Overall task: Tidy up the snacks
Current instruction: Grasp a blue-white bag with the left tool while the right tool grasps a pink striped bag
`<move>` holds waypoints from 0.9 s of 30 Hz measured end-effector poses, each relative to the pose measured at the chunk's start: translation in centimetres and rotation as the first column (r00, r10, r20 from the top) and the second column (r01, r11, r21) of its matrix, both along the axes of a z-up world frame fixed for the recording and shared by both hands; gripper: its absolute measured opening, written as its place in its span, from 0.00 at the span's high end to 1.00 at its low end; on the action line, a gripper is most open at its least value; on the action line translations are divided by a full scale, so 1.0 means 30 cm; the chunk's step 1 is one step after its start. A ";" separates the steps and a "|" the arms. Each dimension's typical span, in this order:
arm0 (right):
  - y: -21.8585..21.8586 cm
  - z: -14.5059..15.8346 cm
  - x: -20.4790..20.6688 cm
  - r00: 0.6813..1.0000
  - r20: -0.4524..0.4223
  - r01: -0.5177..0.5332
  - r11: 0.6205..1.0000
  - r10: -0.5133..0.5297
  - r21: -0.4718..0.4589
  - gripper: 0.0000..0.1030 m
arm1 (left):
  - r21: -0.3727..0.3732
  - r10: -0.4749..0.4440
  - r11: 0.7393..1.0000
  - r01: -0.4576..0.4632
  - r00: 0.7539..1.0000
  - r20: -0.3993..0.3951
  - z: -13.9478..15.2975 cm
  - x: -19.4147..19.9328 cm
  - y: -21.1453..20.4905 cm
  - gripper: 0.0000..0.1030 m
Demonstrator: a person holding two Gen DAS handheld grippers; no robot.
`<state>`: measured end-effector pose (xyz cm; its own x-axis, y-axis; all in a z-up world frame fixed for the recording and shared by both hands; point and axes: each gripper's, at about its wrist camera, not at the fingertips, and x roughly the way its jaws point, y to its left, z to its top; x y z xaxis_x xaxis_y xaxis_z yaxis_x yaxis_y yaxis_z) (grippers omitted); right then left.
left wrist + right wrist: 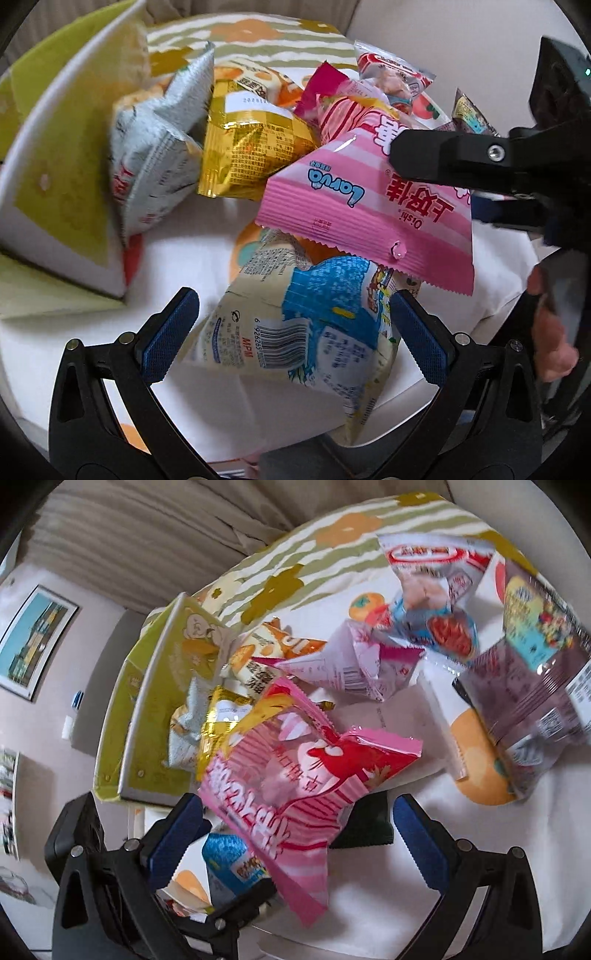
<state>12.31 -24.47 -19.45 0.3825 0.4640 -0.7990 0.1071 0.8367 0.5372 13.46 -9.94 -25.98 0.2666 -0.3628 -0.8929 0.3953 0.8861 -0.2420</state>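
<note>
My left gripper (293,325) is open, its blue pads either side of a cream and blue snack bag (295,332) lying on the cloth. The right gripper (402,155) reaches in from the right over a pink Oishi bag (354,206). In the right wrist view my right gripper (297,827) is open with that pink bag (288,794) between its fingers, not clamped. A green and white box (66,158) stands at left with a silver bag (155,155) and a gold bag (251,147) leaning by it. The box also shows in the right wrist view (155,716).
More snack bags lie behind: a red and clear one (391,77), a dark purple one (532,686), a white and pink one (354,664). A floral tablecloth (207,236) covers the table. A curtain (147,535) and a wall picture (33,638) are beyond.
</note>
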 end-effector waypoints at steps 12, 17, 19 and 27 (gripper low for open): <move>-0.018 -0.069 0.027 0.992 -0.045 0.119 0.986 -0.115 0.113 0.00 | -0.115 -0.050 0.993 0.039 0.994 -0.093 -0.061 0.043 0.003 0.13; -0.016 -0.079 0.026 0.990 -0.051 0.139 0.982 -0.134 0.124 0.03 | -0.137 -0.063 0.989 0.047 0.992 -0.111 -0.063 0.045 0.005 0.23; -0.015 -0.078 0.029 0.990 -0.048 0.140 0.982 -0.134 0.127 0.06 | -0.133 -0.065 0.990 0.051 0.992 -0.107 -0.060 0.042 0.005 0.23; -0.004 -0.065 0.024 0.991 -0.025 0.133 0.984 -0.131 0.117 0.25 | -0.105 -0.040 0.994 0.030 0.995 -0.094 -0.043 0.017 0.040 0.24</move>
<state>13.03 -24.59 -21.39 0.4336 0.5017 -0.7486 0.2225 0.7454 0.6284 13.96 -8.75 -27.27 0.1668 -0.4620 -0.8711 0.3964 0.8403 -0.3698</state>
